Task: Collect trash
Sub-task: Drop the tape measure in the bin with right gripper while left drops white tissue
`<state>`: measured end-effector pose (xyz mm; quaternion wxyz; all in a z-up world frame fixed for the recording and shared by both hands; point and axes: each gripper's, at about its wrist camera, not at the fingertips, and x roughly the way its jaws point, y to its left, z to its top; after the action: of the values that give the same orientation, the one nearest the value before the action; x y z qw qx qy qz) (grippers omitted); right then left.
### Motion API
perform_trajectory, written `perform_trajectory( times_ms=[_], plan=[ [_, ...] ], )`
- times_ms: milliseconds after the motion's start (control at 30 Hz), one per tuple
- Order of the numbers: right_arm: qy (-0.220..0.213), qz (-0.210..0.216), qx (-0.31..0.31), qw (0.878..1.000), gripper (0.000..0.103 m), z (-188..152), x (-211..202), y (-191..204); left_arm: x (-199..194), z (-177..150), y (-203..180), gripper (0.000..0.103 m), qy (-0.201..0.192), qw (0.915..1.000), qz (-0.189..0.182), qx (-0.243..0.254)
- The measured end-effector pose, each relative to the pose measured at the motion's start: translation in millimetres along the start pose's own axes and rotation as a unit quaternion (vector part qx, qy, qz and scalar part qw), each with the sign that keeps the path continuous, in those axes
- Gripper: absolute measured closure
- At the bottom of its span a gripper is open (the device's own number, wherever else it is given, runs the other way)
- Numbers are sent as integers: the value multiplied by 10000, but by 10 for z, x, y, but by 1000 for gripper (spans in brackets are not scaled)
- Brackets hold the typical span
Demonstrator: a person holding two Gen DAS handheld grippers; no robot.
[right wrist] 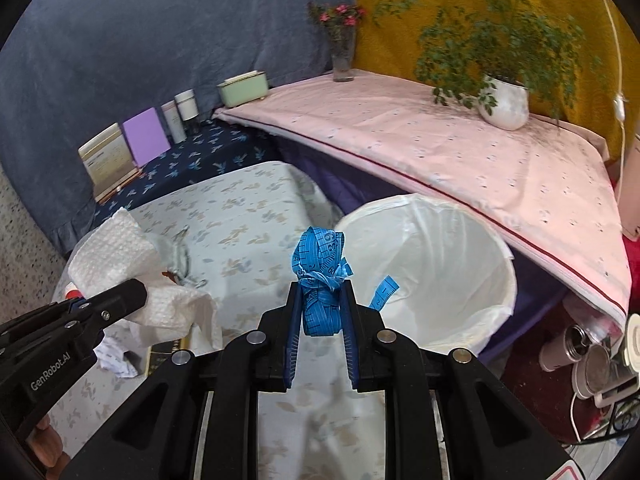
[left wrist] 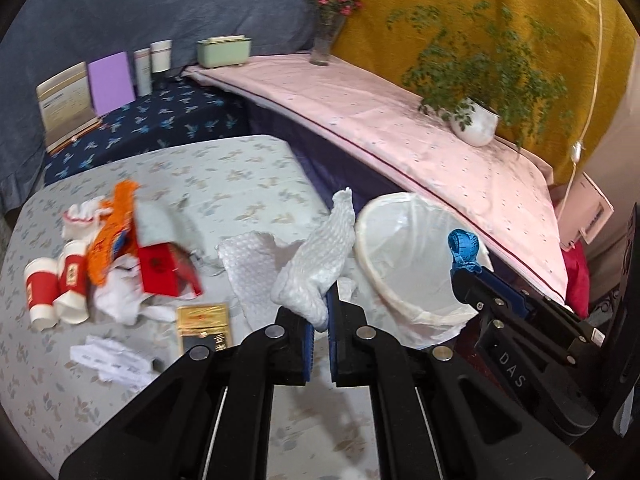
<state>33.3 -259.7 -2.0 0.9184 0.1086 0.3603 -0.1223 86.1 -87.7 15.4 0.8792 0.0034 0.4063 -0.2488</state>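
At the bottom centre of the left wrist view, the left gripper (left wrist: 319, 320) is clamped on a crumpled piece of white bubble wrap (left wrist: 316, 264), which stands up from its closed jaws toward the middle of the frame. At the bottom centre of the right wrist view, the right gripper (right wrist: 320, 312) grips a bundled blue measuring tape (right wrist: 320, 276), one loose end hanging toward the right. Just beyond both loads stands the waste bin (right wrist: 500, 256), lined with a white bag, right of centre in each view and beside the floral-covered table (left wrist: 240, 176). On that table, at the left of the left wrist view, more litter lies together: two red and white paper cups (left wrist: 56, 284), an orange wrapper (left wrist: 114, 228), a red box (left wrist: 160, 268), a gold box (left wrist: 204, 324) and white paper scraps (left wrist: 112, 360). Farther off, a pink-covered ledge (left wrist: 380, 120) carries a potted plant (left wrist: 476, 120), and a vase of pink flowers (left wrist: 326, 36) stands at its far end.
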Motion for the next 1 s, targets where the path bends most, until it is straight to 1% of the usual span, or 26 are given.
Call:
perform_trajectory(
  times_ms=[167,400,500,567,667,700,733,767,800,900,933,1000],
  plan=[
    [-24,-217,217,9995,85,28,1,-315,181,110,-332,98,57,9989,-399,234],
    [-14,-463,454,9979,85,70,58,-666,510,245,-696,98,246,9935,-968,550],
    [3,-516,502,9974,85,102,106,-743,661,314,-817,97,305,9912,-1104,658],
    [15,-540,514,9972,85,128,143,-782,733,349,-858,97,319,9907,-1128,691],
    [13,-576,515,9970,85,162,184,-811,879,415,-895,96,425,9886,-1275,681],
    [10,-586,529,9969,84,181,201,-826,926,432,-904,92,466,9880,-1308,679],
    [7,-581,547,9968,84,202,218,-839,961,449,-912,81,494,9878,-1321,666],
    [3,-569,572,9967,84,222,236,-855,990,463,-914,74,507,9881,-1303,637],
    [-13,-559,602,9966,84,238,249,-865,1014,484,-911,62,470,9892,-1265,576],
    [-95,-603,569,9965,84,304,286,-869,1013,537,-886,48,340,9910,-1186,511],
    [-93,-607,550,9966,83,329,303,-862,1010,553,-883,46,305,9915,-1160,513],
    [-103,-627,537,9965,81,377,333,-857,1006,579,-870,44,261,9923,-1097,512]
  ],
)
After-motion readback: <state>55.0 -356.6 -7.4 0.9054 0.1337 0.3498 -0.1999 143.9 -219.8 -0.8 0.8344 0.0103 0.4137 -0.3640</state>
